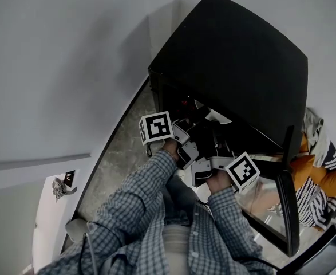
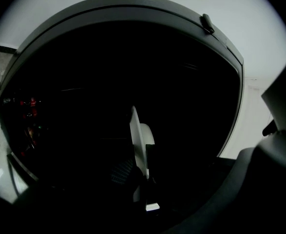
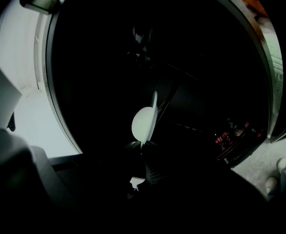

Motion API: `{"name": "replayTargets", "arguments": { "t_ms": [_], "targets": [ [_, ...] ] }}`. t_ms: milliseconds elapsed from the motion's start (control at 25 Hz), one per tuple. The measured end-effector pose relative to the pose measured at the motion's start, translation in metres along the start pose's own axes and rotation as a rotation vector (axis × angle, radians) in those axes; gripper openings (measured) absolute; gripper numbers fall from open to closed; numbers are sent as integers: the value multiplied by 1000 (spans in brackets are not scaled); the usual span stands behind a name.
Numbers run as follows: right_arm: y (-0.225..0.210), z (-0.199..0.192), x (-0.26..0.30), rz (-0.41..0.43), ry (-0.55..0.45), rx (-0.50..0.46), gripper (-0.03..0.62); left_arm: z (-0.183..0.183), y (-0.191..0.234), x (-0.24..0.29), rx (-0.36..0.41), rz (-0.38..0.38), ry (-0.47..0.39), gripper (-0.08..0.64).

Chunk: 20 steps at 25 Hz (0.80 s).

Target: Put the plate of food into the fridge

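A black fridge (image 1: 236, 67) stands open, its door (image 1: 288, 211) swung out to the right. Both grippers reach into its dark inside, side by side. A white plate (image 1: 218, 117) shows just inside the opening; no food on it can be made out. In the left gripper view the plate (image 2: 139, 140) stands edge-on and runs down between the jaws of my left gripper (image 2: 145, 182), which is shut on its rim. In the right gripper view the plate (image 3: 143, 123) ends right at the tips of my right gripper (image 3: 142, 155); darkness hides whether the pads touch it.
Small red items (image 3: 223, 138) sit on a shelf low inside the fridge. An orange and striped cloth (image 1: 322, 176) lies beyond the door. White shoes (image 3: 279, 172) rest on the grey stone floor (image 1: 122, 159). A white wall runs along the left.
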State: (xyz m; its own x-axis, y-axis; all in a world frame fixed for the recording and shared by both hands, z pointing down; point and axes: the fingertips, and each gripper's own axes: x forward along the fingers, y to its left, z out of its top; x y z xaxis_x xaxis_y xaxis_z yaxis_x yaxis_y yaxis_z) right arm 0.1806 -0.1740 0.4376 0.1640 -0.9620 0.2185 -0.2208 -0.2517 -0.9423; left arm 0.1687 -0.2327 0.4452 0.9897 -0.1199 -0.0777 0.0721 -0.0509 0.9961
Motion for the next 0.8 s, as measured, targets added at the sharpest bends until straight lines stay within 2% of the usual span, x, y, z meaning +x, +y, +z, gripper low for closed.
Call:
{"name": "replayTargets", "arguments": {
  "t_ms": [240, 440, 800],
  "targets": [
    [-1, 7, 9, -6, -31, 44, 31, 1, -15, 4, 1, -97, 41, 100],
    [-7, 19, 14, -20, -66, 61, 31, 0, -11, -8, 15, -66, 61, 114],
    [-15, 32, 30, -44, -126, 57, 31, -11, -10, -56, -29, -60, 29, 114]
  ]
}}
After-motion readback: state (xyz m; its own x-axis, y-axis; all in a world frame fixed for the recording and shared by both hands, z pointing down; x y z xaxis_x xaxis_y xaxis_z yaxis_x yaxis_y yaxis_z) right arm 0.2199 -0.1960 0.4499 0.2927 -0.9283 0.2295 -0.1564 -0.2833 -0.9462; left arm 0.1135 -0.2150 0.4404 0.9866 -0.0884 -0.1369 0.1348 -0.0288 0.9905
